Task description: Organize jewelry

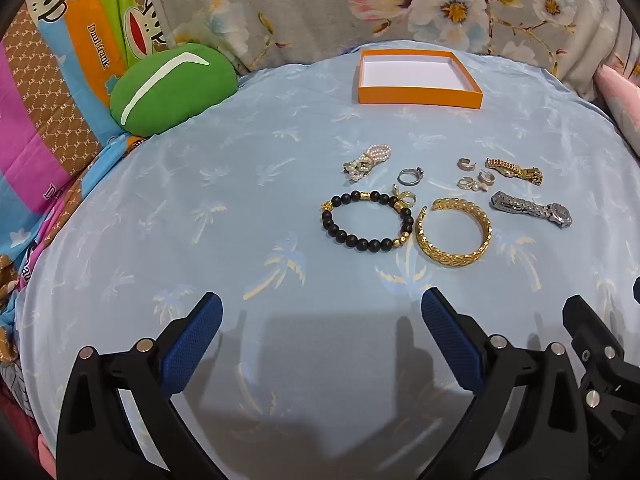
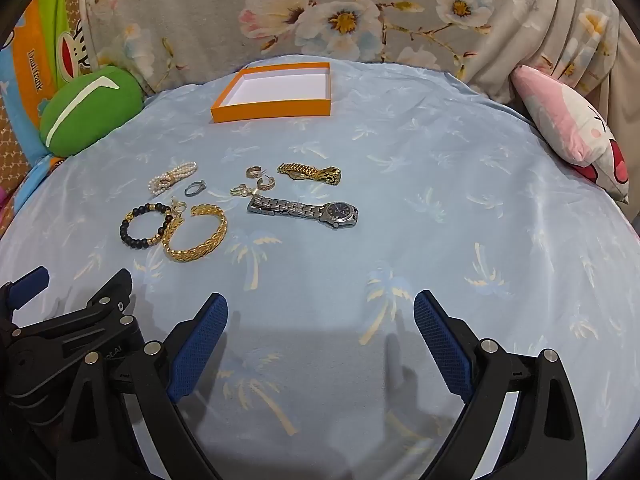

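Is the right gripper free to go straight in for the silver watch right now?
Probably yes. The right gripper is open and holds nothing, and only bare blue sheet lies between it and the silver watch. The earrings lie just behind the band.

Bed sheet [image 1: 200, 208]: thin pale-blue cloth, smooth, faint sheen, printed palms; green cushion [image 1: 172, 88] matt plush fabric. Orange box [image 1: 420, 94]: matt cardboard, white paper-like inside. Gold cuff [image 1: 454, 232] glossy braided metal; beaded bracelet [image 1: 366, 220] matt black beads with shiny gold-tone spacers; silver watch [image 2: 304, 210] polished steel links; gold band [image 2: 310, 172] bright metal; pearl strand [image 2: 172, 178] lustrous; gripper bodies matt black plastic, pads [image 2: 198, 352] rough-textured blue rubber-like facing.
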Available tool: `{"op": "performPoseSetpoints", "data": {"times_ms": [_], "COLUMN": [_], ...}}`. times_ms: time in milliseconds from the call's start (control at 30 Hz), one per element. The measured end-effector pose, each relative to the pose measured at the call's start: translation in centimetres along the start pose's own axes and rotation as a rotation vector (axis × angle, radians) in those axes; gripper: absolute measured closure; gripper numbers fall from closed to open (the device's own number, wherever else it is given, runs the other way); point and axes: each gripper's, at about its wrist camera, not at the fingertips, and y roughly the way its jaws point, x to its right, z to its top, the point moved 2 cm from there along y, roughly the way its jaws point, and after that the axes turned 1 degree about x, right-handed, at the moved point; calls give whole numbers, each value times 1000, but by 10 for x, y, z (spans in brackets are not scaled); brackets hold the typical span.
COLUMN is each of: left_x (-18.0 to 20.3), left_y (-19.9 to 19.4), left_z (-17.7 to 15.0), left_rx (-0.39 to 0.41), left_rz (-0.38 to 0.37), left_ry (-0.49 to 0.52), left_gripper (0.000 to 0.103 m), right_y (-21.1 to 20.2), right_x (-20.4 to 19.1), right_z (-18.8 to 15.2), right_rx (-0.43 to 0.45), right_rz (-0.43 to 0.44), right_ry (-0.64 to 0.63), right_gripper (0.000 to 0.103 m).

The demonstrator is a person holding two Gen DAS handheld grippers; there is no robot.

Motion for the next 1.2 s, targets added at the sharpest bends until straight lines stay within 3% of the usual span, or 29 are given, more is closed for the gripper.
{"op": "performPoseSetpoints", "data": {"times_ms": [1200], "left_x": [1], "left_y": [1], "left_z": [0], "left_rx": [-11], "left_rz": [-10], "left_ry": [-7], "left_gripper": [6], "right_y": [1], "right_x": [0], "right_z": [-1], "right_rx": [-6], "right_rz": [4], "right_ry": [4], "right_gripper": [11]}}
